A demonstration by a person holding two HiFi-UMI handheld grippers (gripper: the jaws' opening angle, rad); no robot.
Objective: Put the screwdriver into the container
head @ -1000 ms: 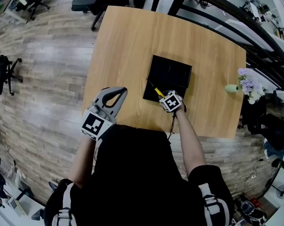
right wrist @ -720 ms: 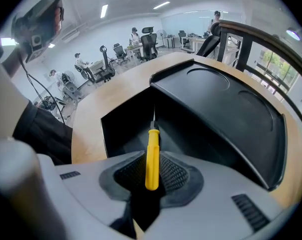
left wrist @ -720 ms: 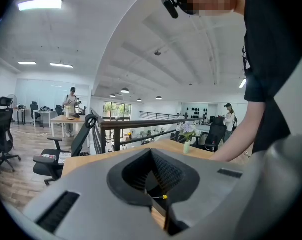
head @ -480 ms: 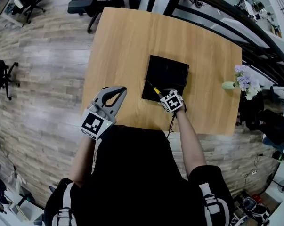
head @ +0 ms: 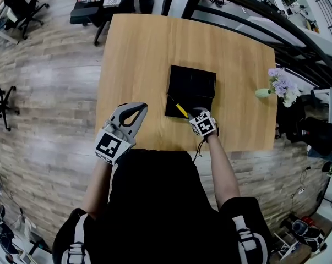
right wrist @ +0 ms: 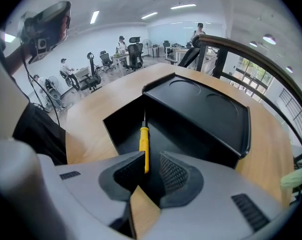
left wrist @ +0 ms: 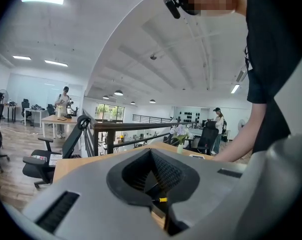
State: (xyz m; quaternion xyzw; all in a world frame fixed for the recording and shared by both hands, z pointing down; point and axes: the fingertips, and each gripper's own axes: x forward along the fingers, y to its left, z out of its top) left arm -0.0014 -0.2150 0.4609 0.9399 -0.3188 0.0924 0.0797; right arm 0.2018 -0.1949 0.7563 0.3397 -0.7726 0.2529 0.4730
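The black container (head: 194, 80) stands on the wooden table (head: 138, 54), with its open box part (right wrist: 121, 126) nearest me and its lid (right wrist: 206, 109) folded back behind. The yellow-handled screwdriver (head: 180, 110) (right wrist: 144, 144) lies in the box's left part, its tip pointing to the far corner. My right gripper (head: 193, 114) (right wrist: 149, 165) is open just behind the handle; the handle's end is against the left finger. My left gripper (head: 142, 106) (left wrist: 151, 155) is shut on nothing and hovers over the table's near-left edge.
A small vase of pale flowers (head: 277, 87) stands at the table's right edge. A dark railing (head: 254, 21) runs behind the table. Office chairs (head: 88, 10) stand on the wooden floor at the far left. The table's near edge is by my body.
The right gripper has drawn back a little toward me, and the screwdriver now shows farther from its marker cube. The left gripper has stayed where it was.
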